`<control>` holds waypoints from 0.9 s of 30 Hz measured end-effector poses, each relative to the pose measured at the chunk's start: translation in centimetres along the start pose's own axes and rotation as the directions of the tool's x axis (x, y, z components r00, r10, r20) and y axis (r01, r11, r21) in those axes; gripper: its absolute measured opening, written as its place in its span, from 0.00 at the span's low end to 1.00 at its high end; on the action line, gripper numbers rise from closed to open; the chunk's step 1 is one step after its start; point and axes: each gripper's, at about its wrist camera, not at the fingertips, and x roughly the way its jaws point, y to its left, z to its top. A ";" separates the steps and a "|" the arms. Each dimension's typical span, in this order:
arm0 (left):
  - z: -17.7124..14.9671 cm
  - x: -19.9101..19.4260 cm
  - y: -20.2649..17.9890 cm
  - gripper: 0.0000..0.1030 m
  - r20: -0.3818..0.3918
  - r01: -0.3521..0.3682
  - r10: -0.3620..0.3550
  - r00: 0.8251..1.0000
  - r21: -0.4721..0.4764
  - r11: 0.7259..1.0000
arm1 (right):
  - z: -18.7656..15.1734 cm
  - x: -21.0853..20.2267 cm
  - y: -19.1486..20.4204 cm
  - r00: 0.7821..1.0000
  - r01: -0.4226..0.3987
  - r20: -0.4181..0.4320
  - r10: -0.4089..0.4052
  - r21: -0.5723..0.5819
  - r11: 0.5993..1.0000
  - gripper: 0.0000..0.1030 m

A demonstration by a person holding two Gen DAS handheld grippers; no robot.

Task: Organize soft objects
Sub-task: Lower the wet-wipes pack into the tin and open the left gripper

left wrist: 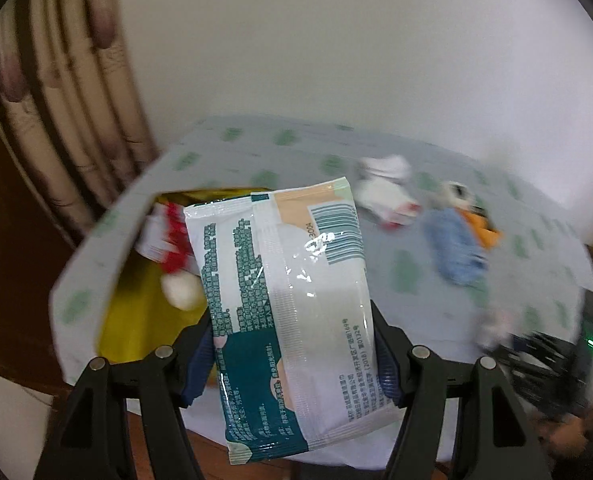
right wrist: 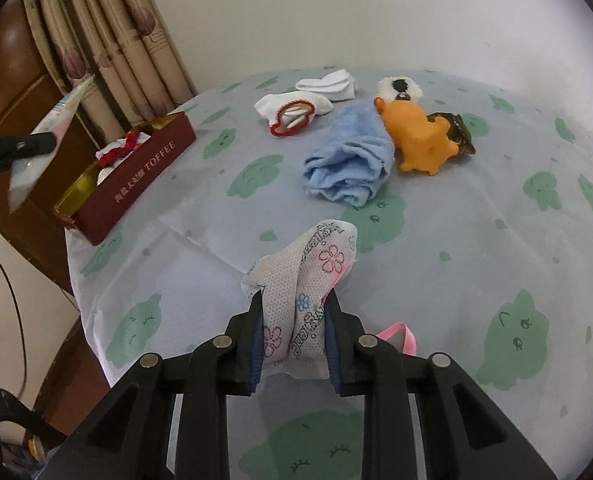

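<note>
In the left wrist view my left gripper (left wrist: 292,320) is shut on a white and teal wet-wipe packet (left wrist: 280,264), held above the open toffee tin (left wrist: 136,320). The tin's yellow inside holds a red-and-white soft item (left wrist: 172,240). The right wrist view shows that packet (right wrist: 56,120) and the left gripper (right wrist: 42,143) at far left, over the red tin (right wrist: 136,184). My right gripper (right wrist: 294,300) is shut on a white flower-printed pouch (right wrist: 320,256). A pink strap (right wrist: 400,338) hangs beside it, above the tablecloth.
On the cloud-print tablecloth (right wrist: 476,240) lie a blue towel (right wrist: 348,156), an orange toy (right wrist: 420,136), a black-and-white plush (right wrist: 400,88), a white sock (right wrist: 328,84) and a red-trimmed sock (right wrist: 292,112). Curtains (right wrist: 128,40) hang behind the tin. The table edge runs along the left.
</note>
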 end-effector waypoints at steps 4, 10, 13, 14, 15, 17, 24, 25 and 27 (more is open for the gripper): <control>2.2 3.6 2.9 0.66 -0.023 -0.045 0.045 0.999 -0.012 0.999 | -0.2 0.1 -0.7 1.000 0.005 0.003 -0.005 0.029 1.000 0.23; 3.7 10.5 5.5 0.66 -0.097 -0.093 0.089 0.991 -0.031 0.995 | -0.2 0.1 -0.8 1.000 0.001 0.005 -0.001 0.043 0.999 0.23; 3.9 12.8 6.0 0.68 -0.126 -0.096 0.092 0.988 -0.023 0.995 | -0.2 0.1 -1.0 1.000 -0.005 0.003 0.005 0.056 0.998 0.23; 4.0 13.1 6.0 0.68 -0.134 -0.093 0.089 0.987 -0.025 0.995 | -0.2 0.2 -1.1 1.000 -0.006 0.002 0.006 0.059 0.998 0.23; 4.1 13.3 6.1 0.68 -0.134 -0.090 0.086 0.987 -0.030 0.995 | -0.2 0.2 -1.1 1.000 -0.007 0.001 0.007 0.063 0.998 0.23; 4.4 13.3 6.0 0.69 -0.115 -0.114 0.111 0.987 -0.020 0.993 | -0.2 0.2 -1.2 1.000 -0.009 0.001 0.009 0.070 0.997 0.23; 4.1 14.3 4.6 0.69 -0.125 -0.157 0.175 0.977 0.141 0.977 | -0.2 0.4 -1.4 1.000 -0.015 -0.005 0.015 0.084 0.996 0.23; 4.0 14.3 4.7 0.69 -0.135 -0.142 0.160 0.978 0.136 0.981 | -0.2 0.3 -1.4 1.000 -0.015 -0.005 0.016 0.084 0.996 0.23; 3.9 14.4 5.0 0.70 -0.163 -0.120 0.138 0.977 0.115 0.986 | -0.2 0.3 -1.5 1.000 -0.018 -0.006 0.018 0.087 0.996 0.23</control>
